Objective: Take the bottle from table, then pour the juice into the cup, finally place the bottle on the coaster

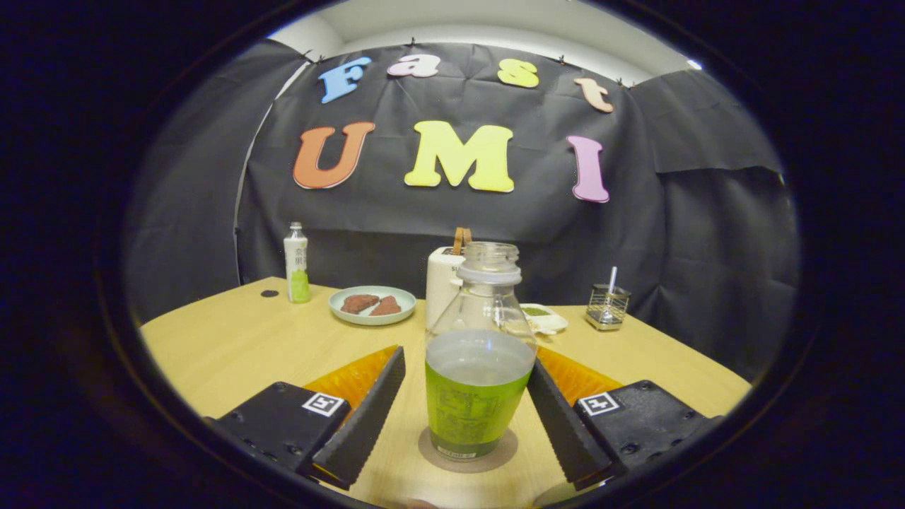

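Observation:
A clear uncapped bottle [479, 367] with a green label and pale juice up to its shoulder stands upright on a round brown coaster [433, 452] on the wooden table [233, 353]. It stands between the fingers of my gripper [464, 362], which is open. A narrow gap shows between the left finger [364, 413] and the bottle. The right finger [562, 420] lies right against the bottle's side or just off it; I cannot tell which. The bottle hides the middle of the coaster.
Beyond the bottle stand a white appliance [444, 283] with a brown strap and a small dish [546, 318] with something green. Farther left are a plate [372, 316] with brown pieces and a small capped bottle [297, 263]. A glass holder [608, 305] stands at the right.

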### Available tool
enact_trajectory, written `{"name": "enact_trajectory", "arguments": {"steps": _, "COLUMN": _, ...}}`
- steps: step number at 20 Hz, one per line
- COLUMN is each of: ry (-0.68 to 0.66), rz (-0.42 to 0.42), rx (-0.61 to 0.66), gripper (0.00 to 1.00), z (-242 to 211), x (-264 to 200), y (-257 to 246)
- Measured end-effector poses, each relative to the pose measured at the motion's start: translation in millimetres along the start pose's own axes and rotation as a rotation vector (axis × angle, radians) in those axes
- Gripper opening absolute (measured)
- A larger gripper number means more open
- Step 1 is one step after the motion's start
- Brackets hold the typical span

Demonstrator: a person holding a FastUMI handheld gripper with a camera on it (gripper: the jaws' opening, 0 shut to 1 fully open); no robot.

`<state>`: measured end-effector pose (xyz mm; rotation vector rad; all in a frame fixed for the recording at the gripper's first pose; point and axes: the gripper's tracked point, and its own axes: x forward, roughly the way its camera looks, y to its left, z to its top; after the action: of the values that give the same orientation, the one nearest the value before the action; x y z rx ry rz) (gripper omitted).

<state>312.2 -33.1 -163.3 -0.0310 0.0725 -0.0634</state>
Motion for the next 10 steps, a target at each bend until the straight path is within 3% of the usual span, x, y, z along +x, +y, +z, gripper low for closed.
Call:
{"name": "enact_trajectory", "arguments": {"steps": 3, "ry": -0.006, "rz": 0.017, "rx": -0.012, "gripper": 1.0, "z": 12.3, "x": -8.2, "y": 2.8}}
{"name": "enact_trajectory", "arguments": {"steps": 10, "ry": -0.015, "rz": -0.013, "rx": -0.042, "gripper": 1.0, "z": 51.8, "x": -43.2, "y": -6.1}}
